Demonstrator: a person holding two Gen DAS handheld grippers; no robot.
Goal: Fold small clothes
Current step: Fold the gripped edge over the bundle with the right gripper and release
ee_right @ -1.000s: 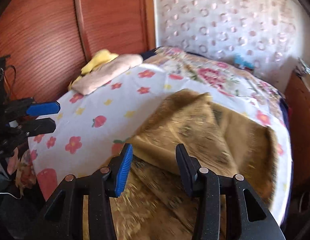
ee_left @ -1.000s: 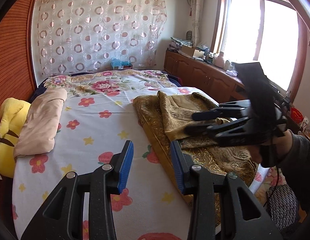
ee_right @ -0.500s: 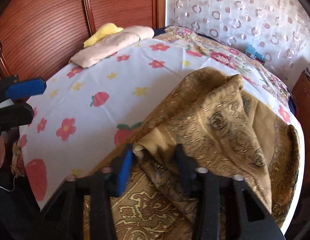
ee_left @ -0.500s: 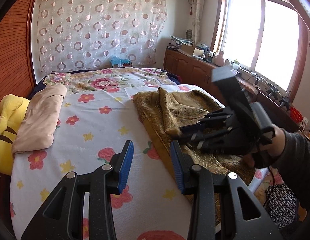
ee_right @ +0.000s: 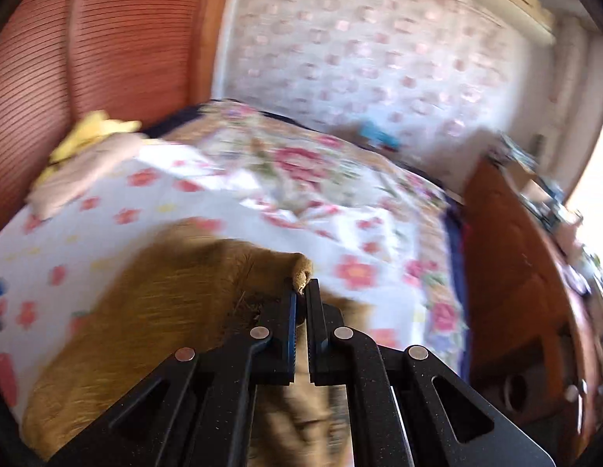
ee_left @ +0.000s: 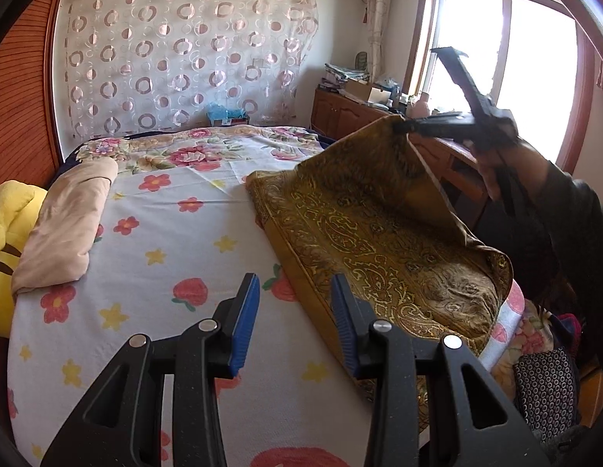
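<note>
left wrist view: the left gripper (ee_left: pixel 294 313) hangs low over the near part of the bed (ee_left: pixel 177 241), angled downward, its two blue-padded fingers (ee_left: pixel 245 319) spread apart with nothing between them, only the flowered sheet below. just to its right the gold patterned cloth (ee_left: pixel 363 241) lies along the right side of the bed, one long edge running close past the right finger. the far right corner of the cloth is lifted off the bed and pulled up toward the window (ee_left: pixel 507 62), so the cloth rises in a slanted sheet. the right gripper (ee_left: pixel 398 126) holds that corner high above the bed, pointing leftward, its fingers pressed together on the fabric. a hand (ee_left: pixel 492 163) in a dark sleeve (ee_left: pixel 574 225) grips its handle from the right. a beige folded cloth (ee_left: pixel 68 222) and a yellow plush toy (ee_left: pixel 9 241) sit at the left edge of the bed.

right wrist view, blurred: the right gripper (ee_right: pixel 301 292) has its fingers pinched on a bunched corner of the gold patterned cloth (ee_right: pixel 146 311), which pokes out just past the tips. the rest of the cloth hangs down and left toward the bed (ee_right: pixel 262 179). a wooden cabinet (ee_right: pixel 515 272) stands to the right.
</note>
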